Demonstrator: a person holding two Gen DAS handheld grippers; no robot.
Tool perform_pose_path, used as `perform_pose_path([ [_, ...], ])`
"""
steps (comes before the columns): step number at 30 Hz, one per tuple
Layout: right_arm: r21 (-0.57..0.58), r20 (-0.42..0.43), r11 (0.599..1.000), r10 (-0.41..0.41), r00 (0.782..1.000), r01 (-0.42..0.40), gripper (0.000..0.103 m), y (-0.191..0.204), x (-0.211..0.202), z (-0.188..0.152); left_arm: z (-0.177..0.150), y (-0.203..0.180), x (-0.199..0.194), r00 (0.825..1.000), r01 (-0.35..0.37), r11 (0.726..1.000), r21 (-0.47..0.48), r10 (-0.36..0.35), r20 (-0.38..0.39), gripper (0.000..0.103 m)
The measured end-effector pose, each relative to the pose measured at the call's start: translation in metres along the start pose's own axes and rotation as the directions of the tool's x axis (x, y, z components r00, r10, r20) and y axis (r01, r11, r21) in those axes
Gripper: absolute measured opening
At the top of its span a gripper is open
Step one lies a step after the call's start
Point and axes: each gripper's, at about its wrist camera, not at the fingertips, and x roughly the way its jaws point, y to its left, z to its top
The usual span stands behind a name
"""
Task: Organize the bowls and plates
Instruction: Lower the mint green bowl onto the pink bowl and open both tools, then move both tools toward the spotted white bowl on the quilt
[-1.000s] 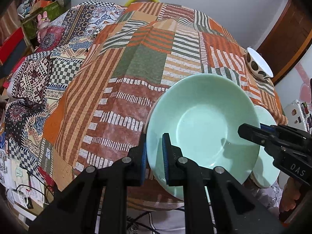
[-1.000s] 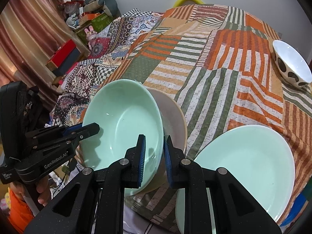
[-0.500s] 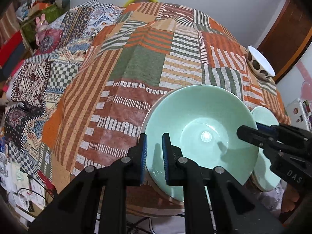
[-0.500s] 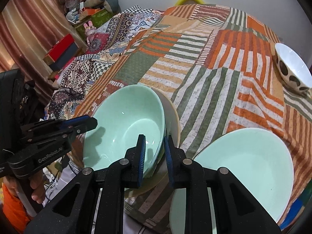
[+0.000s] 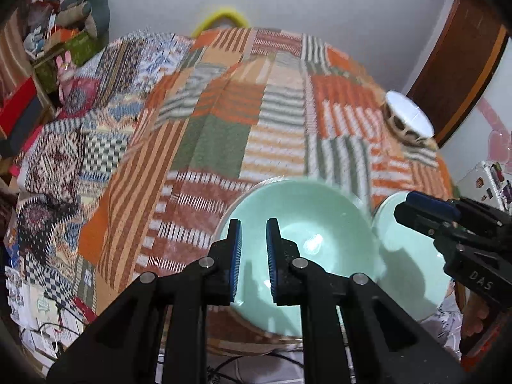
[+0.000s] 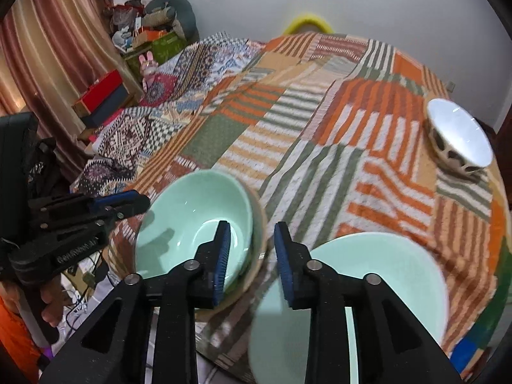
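Your 2 fisheye cameras each ride on a gripper and look forward and steeply down along its fingers at the patchwork-covered table (image 5: 224, 134). Your left wrist view sits close over the near edge, facing the far wall, with the right gripper (image 5: 412, 206) entering from its right. Your right wrist view looks from slightly further right, with the left gripper (image 6: 134, 201) at its left. Both share the green bowl (image 5: 307, 220), the green plate (image 6: 384, 275) and the spotted bowl (image 6: 457, 137).
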Motion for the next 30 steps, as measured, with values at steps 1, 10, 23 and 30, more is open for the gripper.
perform_pose_path([
  [1,0.004,0.01,1.0,-0.005,1.0,0.005,0.027,-0.004,-0.005,0.001,0.004,-0.005,-0.006,1.0,0.006,1.0,0.007,-0.006,0.017,0.013],
  [10,0.08,0.157,0.995,-0.064,0.986,0.052,0.032,-0.053,-0.07,0.004,0.037,-0.065,-0.049,0.986,0.071,0.992,0.1,-0.085,0.142,0.018],
  [23,0.231,0.336,0.961,-0.224,0.915,0.151,0.059,-0.133,-0.145,0.002,0.082,-0.158,-0.059,0.96,0.134,0.969,0.207,-0.179,0.217,0.056],
  [30,0.31,0.353,0.93,-0.304,0.885,0.196,0.068,-0.175,-0.153,0.006,0.112,-0.192,-0.029,0.961,0.117,0.972,0.204,-0.163,0.223,0.079],
])
